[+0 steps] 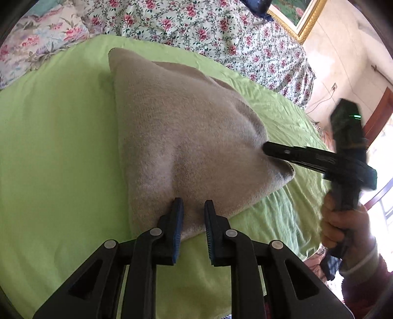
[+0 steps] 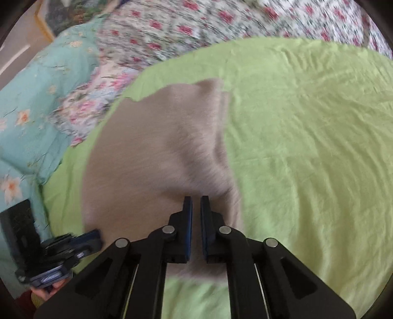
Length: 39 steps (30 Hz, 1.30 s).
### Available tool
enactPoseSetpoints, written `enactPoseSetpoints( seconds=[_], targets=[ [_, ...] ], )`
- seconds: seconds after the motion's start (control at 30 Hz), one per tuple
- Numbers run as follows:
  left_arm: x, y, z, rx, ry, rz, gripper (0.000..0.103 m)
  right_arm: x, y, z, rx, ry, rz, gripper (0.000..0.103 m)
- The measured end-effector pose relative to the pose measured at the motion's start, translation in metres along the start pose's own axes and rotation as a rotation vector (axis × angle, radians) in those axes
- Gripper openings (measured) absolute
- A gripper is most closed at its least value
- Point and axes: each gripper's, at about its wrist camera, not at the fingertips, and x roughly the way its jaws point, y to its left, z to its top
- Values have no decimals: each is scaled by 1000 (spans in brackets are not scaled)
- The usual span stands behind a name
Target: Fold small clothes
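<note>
A beige fleece garment point(image 1: 176, 137) lies on a lime green sheet point(image 1: 54, 137), lifted along its near edge. My left gripper point(image 1: 194, 203) is shut on a bunched fold of the near edge. My right gripper point(image 1: 266, 148) comes in from the right and pinches the garment's right side. In the right wrist view the garment point(image 2: 152, 157) is blurred and the right gripper point(image 2: 195, 200) is shut on its near edge with a narrow gap between the pads. The left gripper point(image 2: 97, 234) shows at the lower left, touching the cloth.
A floral quilt point(image 1: 196, 27) lies beyond the green sheet. A teal floral pillow point(image 2: 36, 103) sits at the left. A gold-framed picture point(image 1: 298, 17) leans at the far right. The bed edge drops off to the right, near a wall and doorway.
</note>
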Motion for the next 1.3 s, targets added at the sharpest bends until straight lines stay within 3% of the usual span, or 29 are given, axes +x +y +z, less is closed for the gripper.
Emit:
enactPoseSetpoints(
  seconds=[0.07,0.17,0.23,0.33,0.4,0.83,0.9,0.97,1.0,1.03,1.13,1.3],
  targets=[
    [-1,-1,-3,8,0,9,17,-2,9,-9,-43,12,-15,9],
    [0,-5,-3,22,1,26,17,10,1,-29,-95,60,-152,12],
    [0,-9,-4,43,1,53,17,7,-7,-32,-65,39,-121,11],
    [-2,-16,-7,76,1,81,21,5,-4,-30,-78,43,-141,11],
    [-3,-18,-9,83,1,82,26,5,-2,-32,-93,40,-155,11],
    [-15,-12,-15,50,9,74,26,-6,-10,-40,10,30,-104,12],
    [-23,-15,-11,65,-2,89,27,-16,-8,-32,24,2,-72,13],
    [-34,-16,-5,65,-29,94,35,-24,-6,-18,32,-37,-58,24],
    [-41,-15,-1,58,-51,104,44,-28,-8,-5,47,-61,-54,41],
    [-46,-13,4,50,-71,118,47,-28,-9,2,53,-73,-53,51],
    [-55,-3,16,17,-111,140,48,-19,-15,33,68,-102,-29,51],
    [-51,15,29,-39,-101,193,48,24,-34,76,170,-74,16,51]
  ],
)
